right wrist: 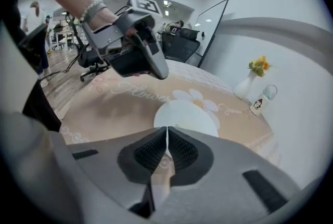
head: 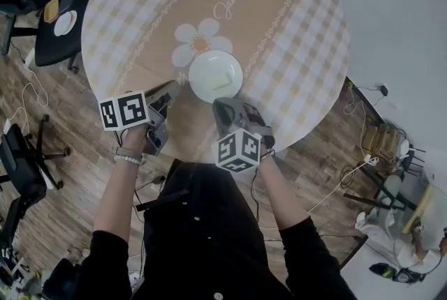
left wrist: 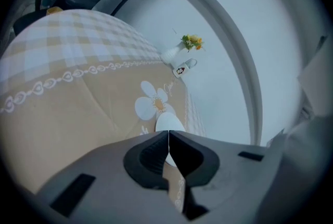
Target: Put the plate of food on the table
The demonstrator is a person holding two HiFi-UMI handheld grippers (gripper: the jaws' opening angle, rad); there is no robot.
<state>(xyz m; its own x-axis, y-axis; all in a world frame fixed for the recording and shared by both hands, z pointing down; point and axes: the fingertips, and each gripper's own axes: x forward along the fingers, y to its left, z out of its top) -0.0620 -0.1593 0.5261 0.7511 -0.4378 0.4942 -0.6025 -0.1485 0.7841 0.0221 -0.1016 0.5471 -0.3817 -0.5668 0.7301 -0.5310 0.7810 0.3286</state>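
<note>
Head view: the plate (head: pixel 216 75) sits on the round table (head: pixel 140 5), near its close edge, with the left gripper (head: pixel 170 91) and right gripper (head: pixel 220 107) just short of it.

Left gripper view: jaws pressed together, nothing between them.

Right gripper view: the same — closed and empty.

The placing looks done; the next move only calls for backing away without nudging the plate.

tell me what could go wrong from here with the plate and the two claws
1. The right claw is shut and sits just short of the near rim of the plate. A small forward nudge could shove the plate across the tablecloth.
2. The left claw is also shut, low over the tablecloth beside the plate. If it catches the fabric, it might drag the plate and tip the flower vase at the far side.
</note>
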